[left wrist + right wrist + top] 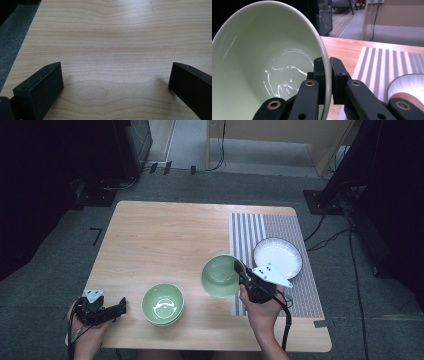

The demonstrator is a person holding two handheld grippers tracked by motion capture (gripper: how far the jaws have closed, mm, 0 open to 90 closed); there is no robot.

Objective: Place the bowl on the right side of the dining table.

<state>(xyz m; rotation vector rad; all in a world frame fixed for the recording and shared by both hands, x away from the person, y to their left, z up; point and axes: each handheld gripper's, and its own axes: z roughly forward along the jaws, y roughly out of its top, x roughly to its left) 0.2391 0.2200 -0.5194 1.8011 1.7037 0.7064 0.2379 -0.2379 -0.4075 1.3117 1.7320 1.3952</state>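
1. Worktop (pixel 160 235): pale wood, rounded corners, standing on grey carpet; it carries every item below.
2. Striped mat (pixel 280 227): grey and white, along the worktop's right side.
3. White plate (pixel 278 256): round, ribbed rim, lying on the mat; in the right gripper view (pixel 407 85) it sits low at the right.
4. Held green bowl (pixel 220 276): pale green, glossy, tilted up on edge at the mat's left border, its hollow facing away from the right hand. In the right gripper view (pixel 262 62) its rim runs between the jaws.
5. Second green bowl (pixel 162 304): upright on the worktop near its front edge, well apart from the held bowl, between the two hands.
6. Right gripper (pixel 246 275): in the person's right hand, jaws pinching the rim of the held green bowl, one inside and one outside the wall (pixel 327 75).
7. Left gripper (pixel 117 309): at the worktop's front left corner, jaws spread wide over bare wood (pixel 116 75), gripping nothing.
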